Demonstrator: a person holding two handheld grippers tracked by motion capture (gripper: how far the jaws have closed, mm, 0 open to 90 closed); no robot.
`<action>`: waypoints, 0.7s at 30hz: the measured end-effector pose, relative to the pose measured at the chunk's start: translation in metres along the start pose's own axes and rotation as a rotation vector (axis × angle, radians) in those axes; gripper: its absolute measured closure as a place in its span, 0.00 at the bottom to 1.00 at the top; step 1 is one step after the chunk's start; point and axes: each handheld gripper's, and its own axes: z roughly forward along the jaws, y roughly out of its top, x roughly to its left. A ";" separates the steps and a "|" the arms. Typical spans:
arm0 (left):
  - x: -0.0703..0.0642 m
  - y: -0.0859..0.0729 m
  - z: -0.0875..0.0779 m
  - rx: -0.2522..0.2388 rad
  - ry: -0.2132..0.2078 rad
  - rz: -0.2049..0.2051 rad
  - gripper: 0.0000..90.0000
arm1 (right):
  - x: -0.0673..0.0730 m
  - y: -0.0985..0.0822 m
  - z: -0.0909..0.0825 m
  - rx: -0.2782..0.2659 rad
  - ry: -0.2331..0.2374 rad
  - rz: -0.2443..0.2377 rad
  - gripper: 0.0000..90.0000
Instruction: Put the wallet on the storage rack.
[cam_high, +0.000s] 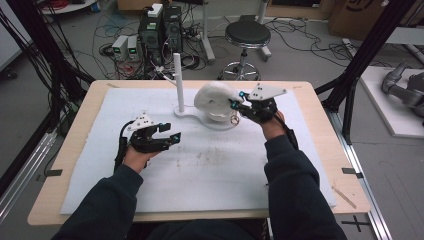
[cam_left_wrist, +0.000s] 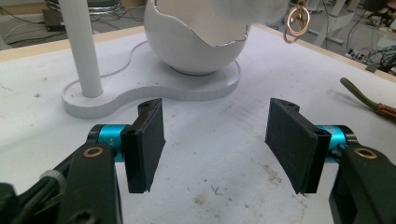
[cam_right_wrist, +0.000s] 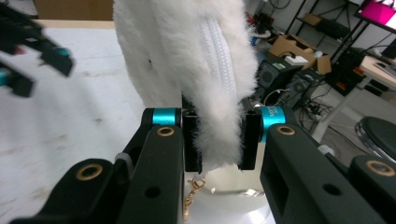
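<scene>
One fluffy white plush pouch (cam_right_wrist: 187, 60), with a white zipper running down it, is pinched between the pads of the right claw (cam_right_wrist: 219, 140) and hangs over the egg-shaped white shell (cam_high: 212, 102) near the far middle of the bench (cam_high: 65, 150). A gold clasp ring (cam_left_wrist: 297, 21) dangles from the pouch's lower end; a bit of gold chain (cam_right_wrist: 192, 196) shows under the right claw's jaws. The shell is a broken-edged bowl, jagged rim open, its inside mostly hidden by the pouch; it sits on a flat white stand base (cam_left_wrist: 154, 86) that also carries an upright white post (cam_high: 178, 82). Left claw (cam_high: 169, 136) lies low over the white mat (cam_high: 225, 175), well apart from the stand, jaws spread with nothing between them. Tiny print on the right claw's blue collar is too small to read. The mat is scuffed with dark marks in its middle, with open room on the near half. A green stem-like piece (cam_left_wrist: 359, 95) lies on the mat toward the bench edge. Beyond the bench: a black stool (cam_high: 246, 37) and computer towers (cam_high: 160, 30) with tangled cables.
</scene>
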 end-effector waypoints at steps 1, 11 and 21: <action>0.000 0.000 0.000 0.000 0.000 0.000 0.41 | 0.000 0.000 0.000 0.000 0.000 0.000 0.86; 0.001 -0.002 0.000 0.006 0.002 0.000 0.42 | -0.029 0.010 0.038 0.049 -0.055 -0.064 0.86; 0.004 -0.003 -0.003 0.005 0.012 -0.009 0.42 | -0.038 -0.008 0.037 0.150 -0.105 -0.125 0.86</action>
